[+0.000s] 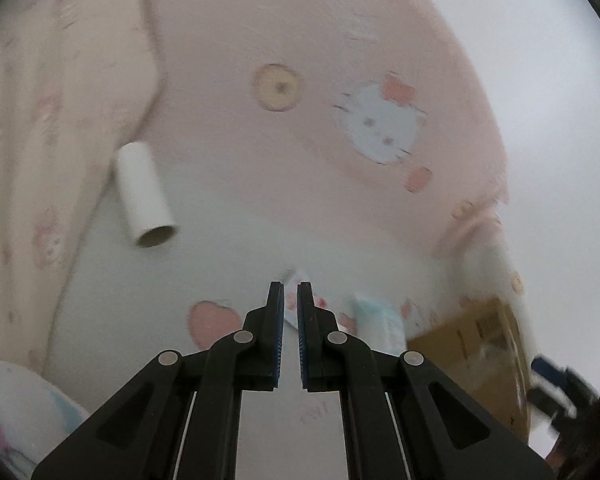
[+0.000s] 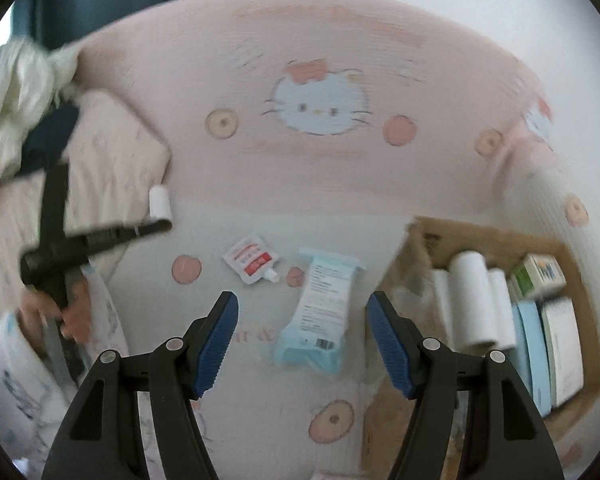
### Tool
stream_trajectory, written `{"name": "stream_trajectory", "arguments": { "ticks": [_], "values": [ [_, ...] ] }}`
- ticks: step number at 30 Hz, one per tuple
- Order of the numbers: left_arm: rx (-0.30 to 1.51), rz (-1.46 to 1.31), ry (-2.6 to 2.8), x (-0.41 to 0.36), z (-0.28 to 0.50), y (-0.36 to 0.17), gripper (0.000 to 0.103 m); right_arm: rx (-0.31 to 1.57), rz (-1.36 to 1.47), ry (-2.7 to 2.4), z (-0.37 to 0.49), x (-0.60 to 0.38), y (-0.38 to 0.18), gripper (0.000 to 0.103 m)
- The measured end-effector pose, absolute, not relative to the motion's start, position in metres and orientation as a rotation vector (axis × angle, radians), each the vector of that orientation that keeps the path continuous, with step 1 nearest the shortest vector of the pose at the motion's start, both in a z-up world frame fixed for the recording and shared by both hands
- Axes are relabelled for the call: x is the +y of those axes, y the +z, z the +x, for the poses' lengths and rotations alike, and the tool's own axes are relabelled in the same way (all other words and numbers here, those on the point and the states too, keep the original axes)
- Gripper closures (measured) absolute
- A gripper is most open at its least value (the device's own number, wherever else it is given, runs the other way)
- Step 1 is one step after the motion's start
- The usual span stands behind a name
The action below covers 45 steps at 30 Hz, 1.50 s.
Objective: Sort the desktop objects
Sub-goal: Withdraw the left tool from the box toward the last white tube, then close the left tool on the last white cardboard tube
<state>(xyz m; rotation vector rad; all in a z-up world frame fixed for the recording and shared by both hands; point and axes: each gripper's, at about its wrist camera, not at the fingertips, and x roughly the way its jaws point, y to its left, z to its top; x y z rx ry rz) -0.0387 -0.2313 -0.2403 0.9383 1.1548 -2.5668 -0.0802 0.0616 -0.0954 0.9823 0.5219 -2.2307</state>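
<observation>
Pink cat-print blanket (image 2: 320, 168) noted as surface; all positions given rel. to cardboard box (image 2: 420, 240) at its right edge. Box holds white rolls (image 2: 474, 300) and small cartons (image 2: 540, 274). Light-blue pouch (image 2: 324, 300) lies just left of box. Red-white sachet (image 2: 252, 258) farther left. White tube (image 1: 144, 194) lies well left of box, beside pillow (image 1: 40, 140). Left gripper (image 1: 291, 292) nearly shut, nothing held. Right gripper (image 2: 302, 316) wide open, empty, above pouch.
</observation>
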Motion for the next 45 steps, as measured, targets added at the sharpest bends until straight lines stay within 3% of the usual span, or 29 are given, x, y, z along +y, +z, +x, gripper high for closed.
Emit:
{"name": "stream_trajectory", "arguments": {
  "ticks": [3, 5, 9, 12, 19, 24, 33, 37, 42, 45],
  "values": [
    [1.256, 0.938, -2.456, -0.247, -0.04, -0.251, 0.091, 0.602, 0.955, -2.178, -0.077, 0.036, -0.114, 0.038],
    [1.278, 0.937, -2.373, -0.258, -0.043, -0.258, 0.07, 0.633, 0.954, -2.144, -0.076, 0.015, -0.129, 0.038],
    [1.459, 0.942, -2.25, -0.28, -0.045, -0.277, 0.052, 0.656, 0.953, -2.088, -0.074, -0.021, -0.153, 0.038],
    [1.418, 0.915, -2.254, -0.285, -0.044, -0.275, 0.042, 0.683, 0.94, -2.064, -0.07, -0.045, -0.165, 0.038],
    [1.593, 0.814, -2.12, -0.32, -0.031, -0.289, 0.04, 0.705, 0.917, -1.962, -0.059, -0.081, -0.185, 0.038],
    [1.748, 0.834, -1.982, -0.34, -0.03, -0.31, 0.039, 0.551, 1.024, -1.88, -0.079, -0.104, -0.203, 0.038],
    [1.721, 0.894, -1.956, -0.349, -0.046, -0.317, 0.039, 0.526, 1.115, -1.795, -0.108, -0.165, -0.243, 0.038],
    [1.809, 0.854, -1.916, -0.359, -0.05, -0.326, 0.039, 0.529, 1.114, -1.745, -0.111, -0.187, -0.252, 0.038],
    [1.776, 0.833, -1.872, -0.369, -0.056, -0.331, 0.051, 0.479, 1.132, -1.715, -0.126, -0.212, -0.264, 0.038],
    [1.787, 0.851, -1.874, -0.37, -0.062, -0.334, 0.053, 0.444, 1.153, -1.696, -0.136, -0.224, -0.271, 0.038]
  ]
}}
